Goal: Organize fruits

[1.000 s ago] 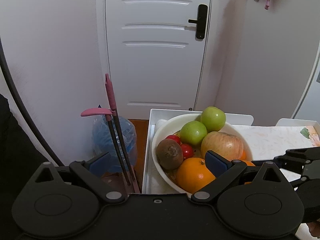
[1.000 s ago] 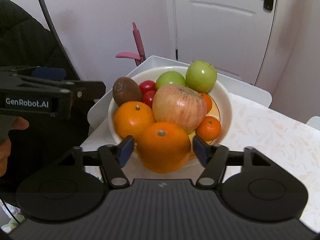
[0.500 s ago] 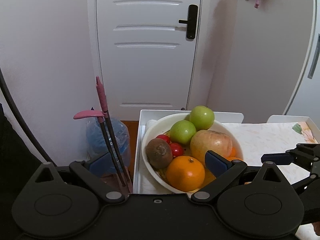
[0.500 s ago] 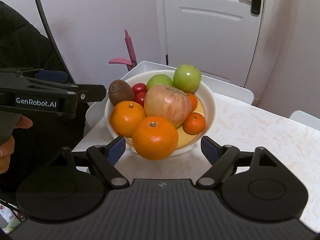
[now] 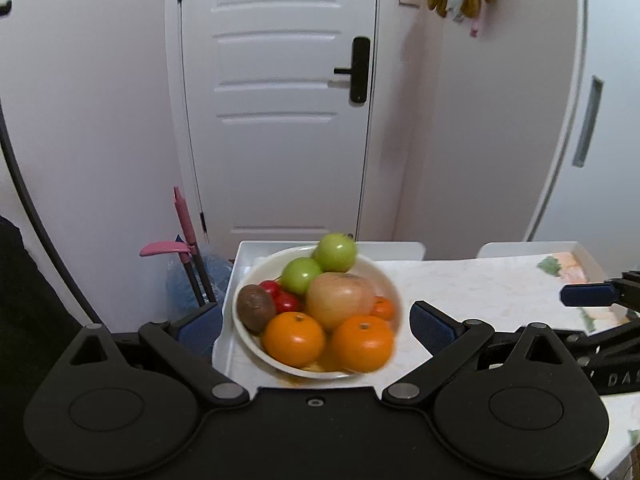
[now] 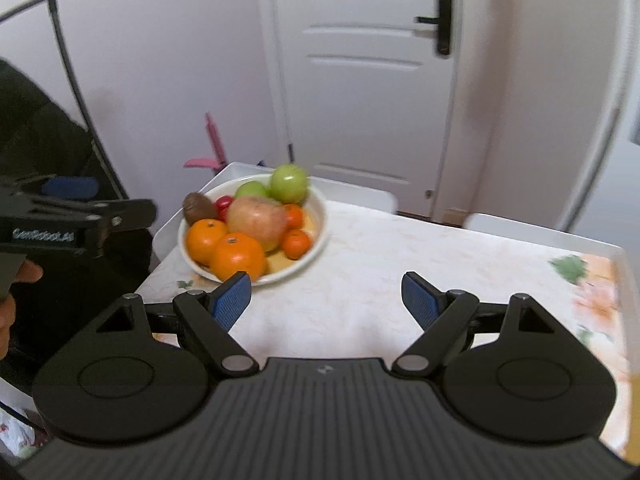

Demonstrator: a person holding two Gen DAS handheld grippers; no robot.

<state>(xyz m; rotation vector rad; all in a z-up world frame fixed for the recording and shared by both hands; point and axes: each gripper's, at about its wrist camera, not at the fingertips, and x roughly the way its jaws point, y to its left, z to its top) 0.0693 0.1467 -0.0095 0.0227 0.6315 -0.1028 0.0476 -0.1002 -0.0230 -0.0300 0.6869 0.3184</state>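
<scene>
Two grippers, left gripper (image 5: 316, 322) and right gripper (image 6: 326, 296), jaws spread and empty: approach round white ceramic bowl (image 6: 316, 236), pinch nearest orange (image 6: 238, 256) gently, lift clear.

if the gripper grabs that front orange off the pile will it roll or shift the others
Probably firm enough to pinch. The front orange is round and smooth, so it may roll once set on the table. It leans against the big apple, which might settle when it leaves the bowl.
</scene>
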